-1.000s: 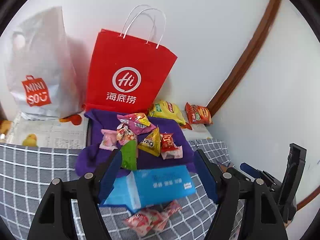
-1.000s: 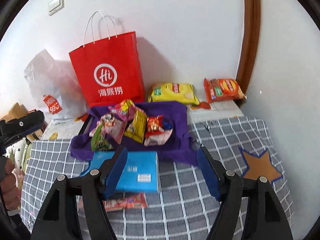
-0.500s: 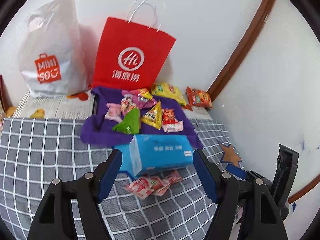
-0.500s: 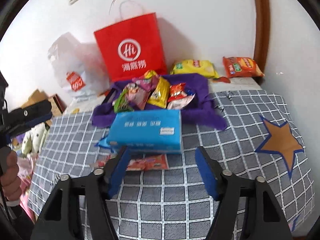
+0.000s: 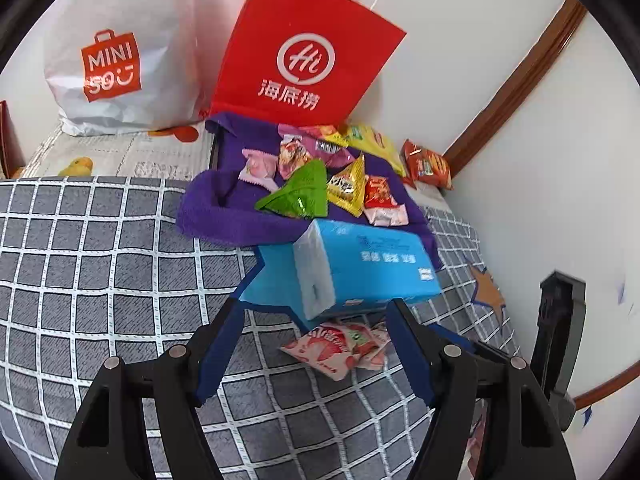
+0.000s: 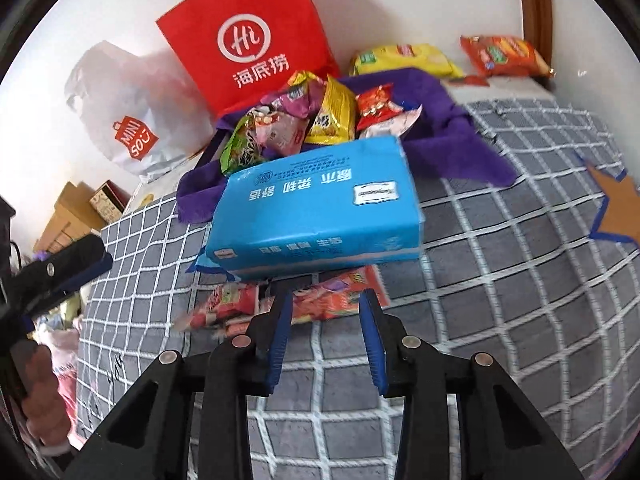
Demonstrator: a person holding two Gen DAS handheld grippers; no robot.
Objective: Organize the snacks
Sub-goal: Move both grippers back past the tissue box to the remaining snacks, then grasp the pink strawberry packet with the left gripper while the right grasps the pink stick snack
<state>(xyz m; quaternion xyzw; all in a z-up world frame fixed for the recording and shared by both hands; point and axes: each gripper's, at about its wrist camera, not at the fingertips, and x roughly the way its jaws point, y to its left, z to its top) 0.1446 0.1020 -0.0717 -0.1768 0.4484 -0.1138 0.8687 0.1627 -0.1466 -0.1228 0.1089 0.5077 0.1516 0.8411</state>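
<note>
1. The right gripper (image 6: 325, 304) hangs low over the grey checked cloth (image 6: 500, 264); its blue pads stand narrow, having just been closing, with nothing pinched between them. Their tips are at the near edge of the red snack packets (image 6: 320, 300).
2. The left gripper (image 5: 316, 316) has its jaws half apart, holding nothing. Its tips flank the near end of the blue tissue pack (image 5: 360, 272) without touching it.
3. The red snack packets (image 5: 340, 346) lie flat on the cloth, partly tucked under the near side of the tissue pack.
4. Just beyond the pack, a purple towel (image 5: 216, 216) carries a heap of small snacks: a green pyramid pouch (image 5: 300, 196), a yellow pouch (image 5: 348, 188), a red sachet (image 5: 378, 192) and pink wrappers (image 5: 258, 168).
5. Farther off, a red paper bag (image 5: 304, 52) stands against the wall, with a white Miniso plastic bag (image 5: 120, 52) to its left.
6. To the right of the red bag, by the wall, lie a yellow chip bag (image 6: 404, 58) and an orange chip bag (image 6: 504, 56).
7. At the far left of the right wrist view, a hand (image 6: 40, 392) grips the other tool.
</note>
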